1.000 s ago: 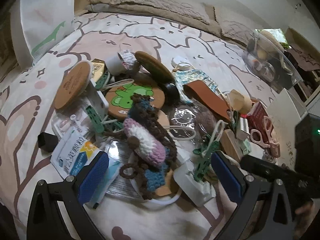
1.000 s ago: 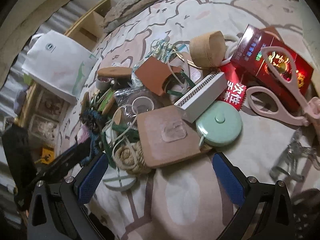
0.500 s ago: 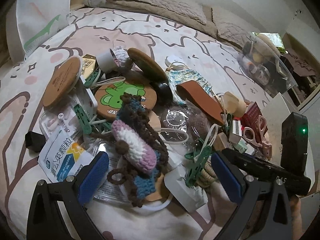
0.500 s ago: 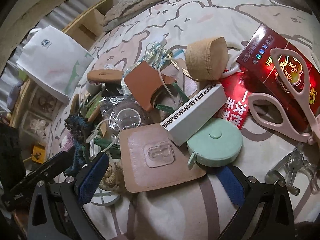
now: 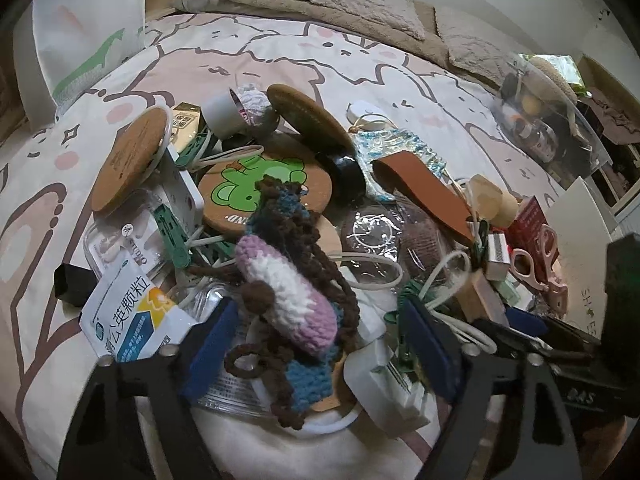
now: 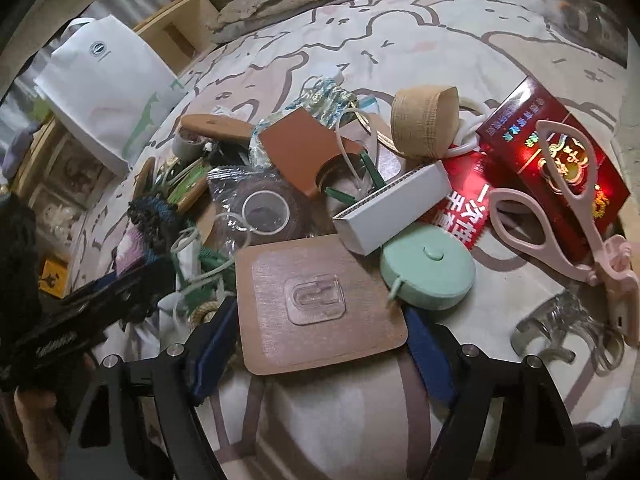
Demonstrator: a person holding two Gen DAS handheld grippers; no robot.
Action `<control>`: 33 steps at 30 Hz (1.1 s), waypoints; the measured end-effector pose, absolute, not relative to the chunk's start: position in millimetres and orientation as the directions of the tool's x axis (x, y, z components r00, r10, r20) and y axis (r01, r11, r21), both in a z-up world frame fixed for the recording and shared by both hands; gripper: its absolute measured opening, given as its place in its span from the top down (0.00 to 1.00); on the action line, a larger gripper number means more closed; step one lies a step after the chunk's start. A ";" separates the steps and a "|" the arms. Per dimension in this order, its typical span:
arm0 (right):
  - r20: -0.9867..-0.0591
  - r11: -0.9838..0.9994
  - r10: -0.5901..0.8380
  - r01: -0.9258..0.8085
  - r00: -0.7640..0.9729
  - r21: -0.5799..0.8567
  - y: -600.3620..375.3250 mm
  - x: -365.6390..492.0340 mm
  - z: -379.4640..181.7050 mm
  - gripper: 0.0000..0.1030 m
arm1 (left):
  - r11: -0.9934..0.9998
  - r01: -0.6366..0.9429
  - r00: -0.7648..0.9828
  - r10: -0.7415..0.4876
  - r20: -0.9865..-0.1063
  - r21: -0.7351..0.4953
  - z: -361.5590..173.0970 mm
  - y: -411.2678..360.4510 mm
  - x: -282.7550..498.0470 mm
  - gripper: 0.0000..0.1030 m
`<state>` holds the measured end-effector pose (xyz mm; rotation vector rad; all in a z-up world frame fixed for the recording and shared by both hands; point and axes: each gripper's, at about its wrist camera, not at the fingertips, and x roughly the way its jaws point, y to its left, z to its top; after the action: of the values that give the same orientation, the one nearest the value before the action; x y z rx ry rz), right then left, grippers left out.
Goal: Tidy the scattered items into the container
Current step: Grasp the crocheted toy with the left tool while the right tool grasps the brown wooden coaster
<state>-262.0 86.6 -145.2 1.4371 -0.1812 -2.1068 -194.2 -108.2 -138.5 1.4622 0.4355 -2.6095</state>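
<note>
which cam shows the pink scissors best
The right wrist view: the pink scissors lie large and whole at the right, both handle loops clear, resting partly on the red box. In the left wrist view they are small at the far right edge of the pile, partly hidden by clutter.

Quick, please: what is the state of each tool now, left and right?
Left tool: just been closing around the pink, white and brown crochet piece; grip not certain.
Right tool: just been closing around the brown square card with clear hook; contact unclear.
</note>
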 end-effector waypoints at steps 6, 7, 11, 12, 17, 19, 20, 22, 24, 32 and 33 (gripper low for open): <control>-0.803 -0.821 -0.535 0.387 -0.263 0.420 92.3 -253.4 -136.0 0.22 | -0.944 0.276 -0.519 0.013 -0.855 -0.182 -139.5 -116.7 -192.0 0.59; -0.803 -0.821 -0.535 0.388 -0.264 0.419 92.3 -252.7 -134.8 0.22 | -0.943 0.279 -0.517 0.013 -0.856 -0.183 -139.9 -118.8 -191.6 0.60; -0.802 -0.821 -0.534 0.389 -0.267 0.417 93.2 -251.3 -132.3 0.22 | -0.937 0.297 -0.514 0.004 -0.858 -0.182 -138.8 -125.6 -188.4 0.71; -0.803 -0.822 -0.533 0.391 -0.268 0.415 93.5 -251.1 -132.2 0.22 | -0.936 0.299 -0.519 0.001 -0.855 -0.183 -137.0 -126.1 -187.4 0.73; -0.800 -0.824 -0.530 0.396 -0.282 0.406 95.9 -247.3 -124.2 0.22 | -0.934 0.303 -0.555 -0.013 -0.832 -0.188 -123.1 -130.0 -179.9 0.77; -0.796 -0.823 -0.532 0.395 -0.287 0.408 98.1 -245.5 -120.4 0.22 | -0.933 0.304 -0.563 -0.015 -0.826 -0.190 -119.0 -130.7 -177.0 0.77; -0.795 -0.824 -0.533 0.394 -0.291 0.408 99.2 -244.4 -118.5 0.22 | -0.932 0.308 -0.565 -0.017 -0.825 -0.192 -117.3 -131.2 -175.3 0.77; -0.793 -0.824 -0.533 0.392 -0.296 0.408 100.8 -242.3 -115.3 0.22 | -0.932 0.308 -0.569 -0.021 -0.822 -0.190 -113.8 -131.1 -172.8 0.77; -0.790 -0.825 -0.534 0.391 -0.302 0.408 102.4 -240.3 -111.7 0.22 | -0.934 0.306 -0.575 -0.029 -0.818 -0.183 -110.0 -130.4 -169.5 0.77; -0.770 -0.824 -0.542 0.396 -0.337 0.406 106.2 -231.9 -93.5 0.24 | -0.938 0.295 -0.595 -0.032 -0.803 -0.180 -97.8 -127.0 -158.5 0.77; -0.769 -0.824 -0.542 0.396 -0.338 0.406 106.3 -231.1 -92.4 0.24 | -0.940 0.292 -0.596 -0.033 -0.802 -0.179 -97.4 -126.6 -157.4 0.77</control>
<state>-231.1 106.3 -92.4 1.3298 -0.1956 -2.1761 -157.4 -126.6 -97.4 1.3060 0.4380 -2.6166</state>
